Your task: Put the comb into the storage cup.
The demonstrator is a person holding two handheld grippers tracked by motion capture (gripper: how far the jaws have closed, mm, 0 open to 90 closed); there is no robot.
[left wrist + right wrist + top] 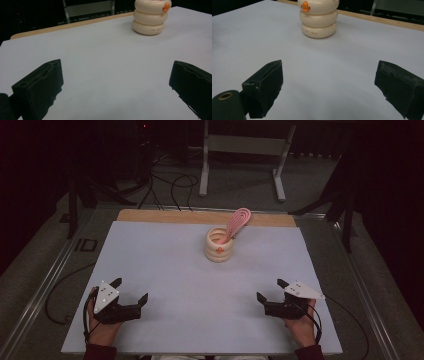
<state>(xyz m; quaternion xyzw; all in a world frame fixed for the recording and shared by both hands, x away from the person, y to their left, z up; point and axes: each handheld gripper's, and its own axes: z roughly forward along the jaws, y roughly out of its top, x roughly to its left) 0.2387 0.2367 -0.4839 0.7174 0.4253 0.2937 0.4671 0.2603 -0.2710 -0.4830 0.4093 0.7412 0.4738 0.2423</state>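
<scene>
Working surface at a stage judged to be either the very start or the very end of handling. The left gripper (pixel 131 291) and the right gripper (pixel 270 290) rested low at the near edge of the white table cover (pixel 165 270), each held in one hand, with the jaws of both spread wide and nothing between them; the left gripper view and the right gripper view each showed two black jaws standing far apart over bare cover. The cream ringed holder (pixel 219 245), a stack of three rounded tiers with a small orange mark on its front, stood upright well ahead of both grippers, ahead and to the right of the left one and ahead and to the left of the right one, roughly midway between them. A pink looped utensil (pixel 236 223) stood in the holder's mouth, its head leaning away toward the far right, clear of either tool. In the left gripper view the holder (pixel 149 18) sat beyond the right jaw's side; in the right gripper view it (pixel 318 21) sat nearly straight ahead. Neither gripper touched the holder or the utensil. If the utensil was to be placed, that appeared complete; if it was to be drawn out, the whole reach, grasp and lift remained.
</scene>
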